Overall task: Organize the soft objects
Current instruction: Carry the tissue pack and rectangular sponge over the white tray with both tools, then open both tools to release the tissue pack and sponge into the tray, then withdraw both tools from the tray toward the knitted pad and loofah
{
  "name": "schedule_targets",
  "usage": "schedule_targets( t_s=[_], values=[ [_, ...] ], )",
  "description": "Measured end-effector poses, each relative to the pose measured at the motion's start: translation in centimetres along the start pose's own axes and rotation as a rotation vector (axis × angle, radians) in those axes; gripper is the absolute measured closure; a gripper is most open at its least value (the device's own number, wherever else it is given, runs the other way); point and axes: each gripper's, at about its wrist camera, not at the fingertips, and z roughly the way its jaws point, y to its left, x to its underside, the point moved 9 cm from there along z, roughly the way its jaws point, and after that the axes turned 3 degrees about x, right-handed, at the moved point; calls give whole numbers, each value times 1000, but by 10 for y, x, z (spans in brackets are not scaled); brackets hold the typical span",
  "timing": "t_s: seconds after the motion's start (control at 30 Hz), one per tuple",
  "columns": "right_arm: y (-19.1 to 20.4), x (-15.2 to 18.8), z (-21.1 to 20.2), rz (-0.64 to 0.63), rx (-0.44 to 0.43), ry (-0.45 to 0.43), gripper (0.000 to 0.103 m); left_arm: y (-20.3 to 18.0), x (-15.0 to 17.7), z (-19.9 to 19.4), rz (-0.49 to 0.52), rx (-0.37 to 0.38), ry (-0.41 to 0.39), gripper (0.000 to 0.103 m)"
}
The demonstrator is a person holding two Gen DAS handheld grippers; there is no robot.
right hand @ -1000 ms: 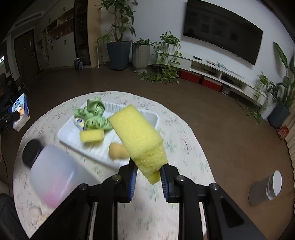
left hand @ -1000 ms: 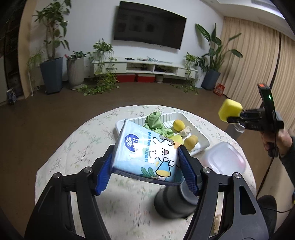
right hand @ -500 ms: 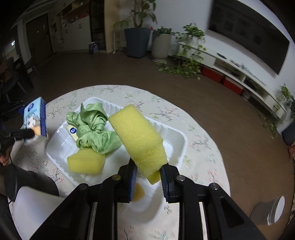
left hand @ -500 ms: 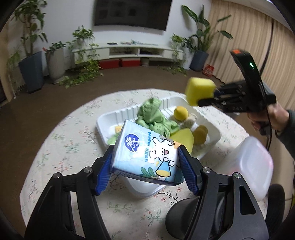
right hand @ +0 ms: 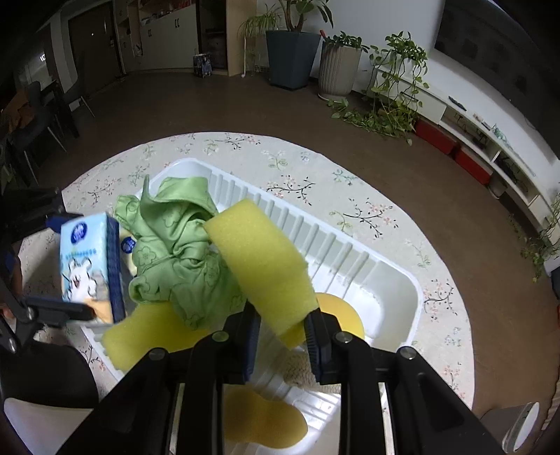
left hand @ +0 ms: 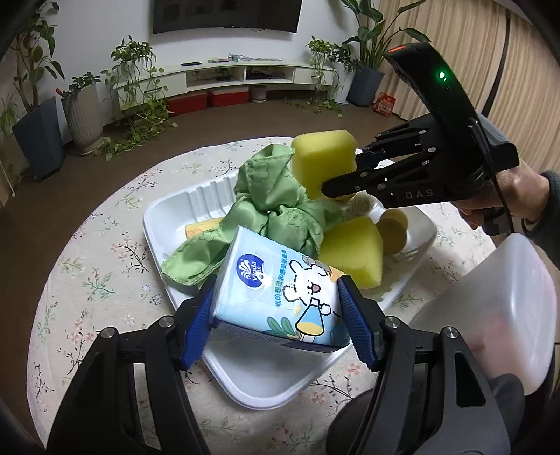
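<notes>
Even indoor light, strong fisheye bending, dark vignetted corners, slight blur

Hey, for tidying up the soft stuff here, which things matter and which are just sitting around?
Part of the job:
tissue pack in left gripper
yellow sponge in right gripper
green cloth
white tray

Just lying about:
translucent container
potted plants
TV
</notes>
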Motion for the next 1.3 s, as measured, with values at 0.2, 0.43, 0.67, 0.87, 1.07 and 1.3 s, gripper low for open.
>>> schedule_targets(
  t_s=[0.2, 0.43, 0.67, 0.87, 1.07, 1.3],
  values=[
    [11, 0, 9, -37, -9, 20, 76, 4, 2, 5, -13, -20, 6, 35],
    [9, 1, 8, -23, -12, 12, 74, 16, -2, 3, -72, -26, -24, 22],
    [4, 2, -5, -5, 7, -13, 58, 14, -2, -6, -67, -29, -41, 7],
    [0, 4, -29, 24, 5, -55, 47, 10, -1, -30, -87, -31, -87, 6],
    [-29, 15, -80, 114, 32, -136, 32, 9, 10, -67, -122, -54, -141, 4],
    [-54, 54, -123, 203, 77, -163, 23, -1, 32, -102, -151, -84, -167, 0]
  ],
)
